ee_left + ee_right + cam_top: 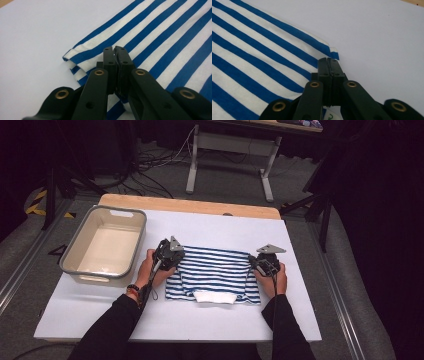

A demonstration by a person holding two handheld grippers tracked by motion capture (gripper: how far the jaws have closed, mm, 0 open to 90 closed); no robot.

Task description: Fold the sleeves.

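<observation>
The shirt (216, 275) lay folded on the white board (300, 320) between the two tongs; the left tongs (115, 53) were closed, pinching its left edge; the right tongs (329, 62) were closed on its right edge, probably to lift both sides evenly; the tub (80, 265) stood left of the left tongs.

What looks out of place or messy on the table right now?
Nothing stands out. The striped shirt lies folded and flat on the white table, a claw at each side edge, and the grey bin beside it sits upright and empty.
</observation>
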